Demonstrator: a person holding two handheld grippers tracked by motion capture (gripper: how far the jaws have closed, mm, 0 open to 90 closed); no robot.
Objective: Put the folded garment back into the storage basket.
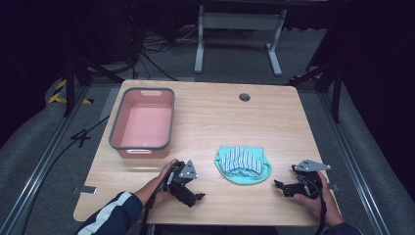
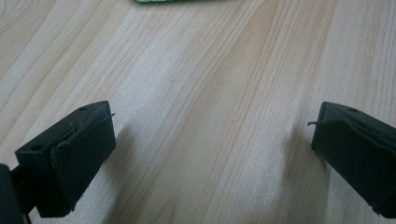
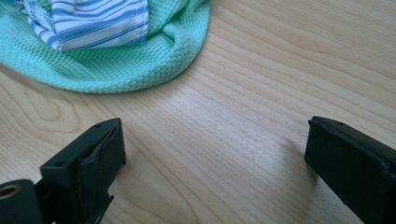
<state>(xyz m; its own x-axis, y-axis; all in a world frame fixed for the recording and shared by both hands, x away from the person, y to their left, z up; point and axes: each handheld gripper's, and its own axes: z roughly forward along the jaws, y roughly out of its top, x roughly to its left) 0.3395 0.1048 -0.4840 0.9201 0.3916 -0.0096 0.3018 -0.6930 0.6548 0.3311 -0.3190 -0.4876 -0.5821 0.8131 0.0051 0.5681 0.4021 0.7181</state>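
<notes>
Wooden worktop (image 1: pixel 210 117) carries both grippers low at its near edge: we note the left gripper (image 1: pixel 188 183) and right gripper (image 1: pixel 288 186) flanking a mint-green cloth (image 1: pixel 243 171), jaws spread wide, nothing between them. Blue-striped white fabric (image 3: pixel 98 21) lies bunched on the cloth. Pink bin (image 1: pixel 143 122) sits far left; the cloth's far side is cut off in the right gripper view

A wooden table (image 1: pixel 210 117) carries a pink bin (image 1: pixel 143 122) beyond the left gripper (image 1: pixel 193 196) and a green-and-striped cloth bundle (image 1: pixel 242 164) between both grippers.
</notes>
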